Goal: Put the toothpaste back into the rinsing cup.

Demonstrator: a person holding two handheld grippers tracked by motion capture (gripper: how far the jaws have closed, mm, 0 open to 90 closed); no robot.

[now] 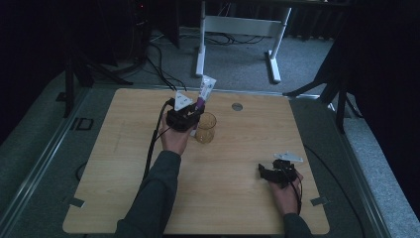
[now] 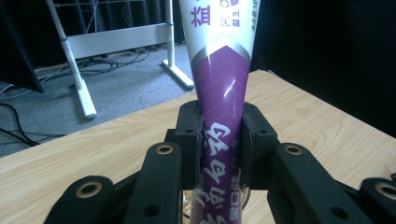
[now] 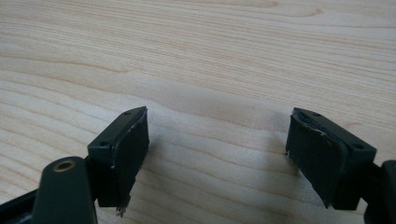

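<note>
high view: wooden worktop (image 1: 228,198) with rounded corners, a small round metal disc (image 1: 237,106) set into it near the far edge. left gripper (image 1: 194,113) held over the far-middle of the worktop, clenched on a purple-and-white tube (image 1: 205,90) that stands nearly upright and leans slightly away to the right. amber glass cup (image 1: 205,128) upright on the worktop, directly under the gripper and just right of the left hand (image 1: 173,140); whether the tube's lower end reaches into the cup cannot be told here. right gripper (image 1: 267,171) low over the worktop near the right front, well apart from the cup and tube. white table frame (image 1: 237,29) on the grey floor beyond the worktop.

left gripper view: the two black pads press on the purple lower part of the tube (image 2: 219,130) from both sides, its white upper part rising out of the top of the frame. rim of the cup (image 2: 189,205) seen below the jaws, around the tube's lower end.

right gripper view: right gripper (image 3: 212,154) released, jaws spread wide with bare wood grain between them, nothing held.
</note>
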